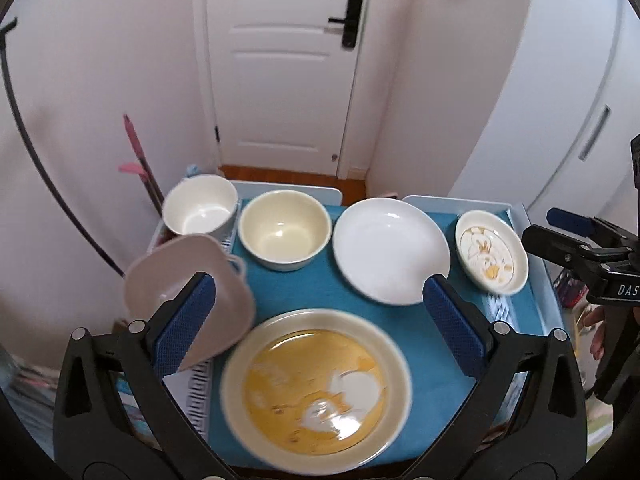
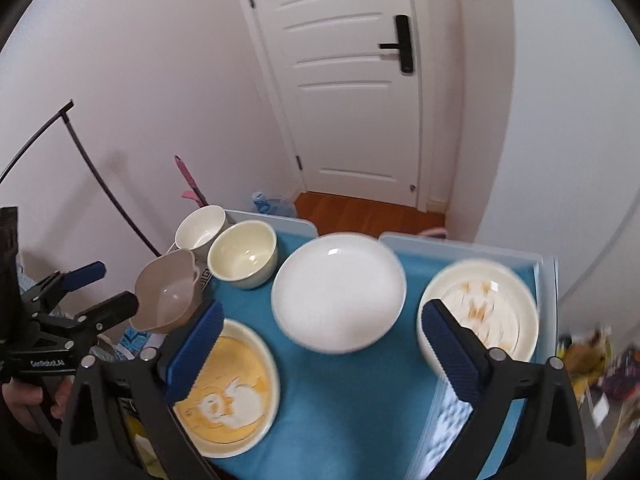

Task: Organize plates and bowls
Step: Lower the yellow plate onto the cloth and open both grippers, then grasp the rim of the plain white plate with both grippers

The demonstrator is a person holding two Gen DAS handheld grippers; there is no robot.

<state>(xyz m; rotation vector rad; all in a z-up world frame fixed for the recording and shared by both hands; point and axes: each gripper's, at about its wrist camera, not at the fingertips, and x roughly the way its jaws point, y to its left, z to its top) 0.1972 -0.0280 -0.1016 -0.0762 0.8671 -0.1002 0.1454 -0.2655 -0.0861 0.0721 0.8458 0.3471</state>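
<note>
Yellow-patterned large plate [image 1: 316,388] lies on the blue tabletop [image 1: 400,320] directly below and ahead of the left hand-held gripper [image 1: 318,320], nearer it than the right hand-held gripper [image 2: 320,344], both tilted downward, jaws wide and empty, bowls [image 1: 285,229] beyond.

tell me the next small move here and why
Probably lower the open left gripper toward the beige bowl at the table's left edge. Both grippers are empty, and that bowl sits tilted, apart from the cream bowl and white bowl.
</note>
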